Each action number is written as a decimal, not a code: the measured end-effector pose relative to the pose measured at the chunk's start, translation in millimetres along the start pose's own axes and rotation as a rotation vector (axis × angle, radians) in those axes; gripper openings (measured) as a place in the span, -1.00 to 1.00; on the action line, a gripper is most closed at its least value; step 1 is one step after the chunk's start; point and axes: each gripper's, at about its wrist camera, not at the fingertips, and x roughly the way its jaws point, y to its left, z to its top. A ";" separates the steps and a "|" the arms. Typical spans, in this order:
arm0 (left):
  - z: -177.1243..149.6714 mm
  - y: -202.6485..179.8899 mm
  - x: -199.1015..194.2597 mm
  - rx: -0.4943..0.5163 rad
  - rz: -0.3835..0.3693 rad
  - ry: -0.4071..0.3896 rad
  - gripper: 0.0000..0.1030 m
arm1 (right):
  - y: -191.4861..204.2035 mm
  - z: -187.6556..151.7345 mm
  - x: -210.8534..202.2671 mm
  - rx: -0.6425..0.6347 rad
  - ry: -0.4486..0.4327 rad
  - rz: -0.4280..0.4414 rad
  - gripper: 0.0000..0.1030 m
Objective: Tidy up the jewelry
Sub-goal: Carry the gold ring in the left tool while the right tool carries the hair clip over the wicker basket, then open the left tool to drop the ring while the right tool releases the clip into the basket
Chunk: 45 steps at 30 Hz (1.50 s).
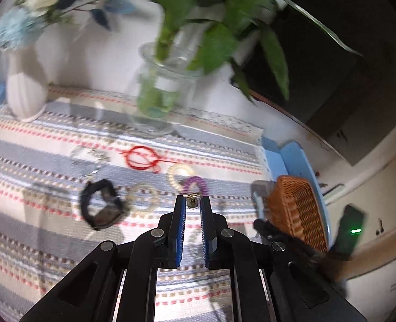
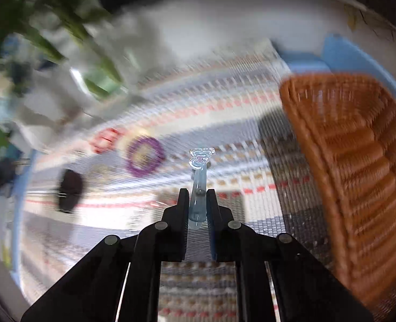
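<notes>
The right gripper is clamped on a clear pale-blue butterfly-topped hair clip, its long axis running along the fingers. The brown woven wicker basket lies at two o'clock. The left gripper pinches a small gold-clasped jewelry piece; that basket is at three o'clock. No writing reads.

2 vases, striped cloth
</notes>
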 end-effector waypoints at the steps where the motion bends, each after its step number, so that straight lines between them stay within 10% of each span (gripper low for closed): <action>1: 0.5 -5.5 3.6 0.014 -0.007 0.007 -0.80 | 1.2 3.9 -10.4 -0.002 -0.018 0.024 -0.72; 10: 4.9 -79.5 31.9 0.221 -0.087 0.040 -0.80 | -24.7 29.6 -80.7 0.097 -0.155 0.099 -0.72; 21: -21.9 -196.9 104.7 0.473 -0.242 0.190 -0.80 | -124.9 8.3 -121.8 0.245 -0.199 -0.055 -0.71; 45: -76.3 -259.0 171.8 0.604 -0.088 0.305 -0.80 | -196.0 -48.9 -92.6 0.391 -0.028 -0.129 -0.70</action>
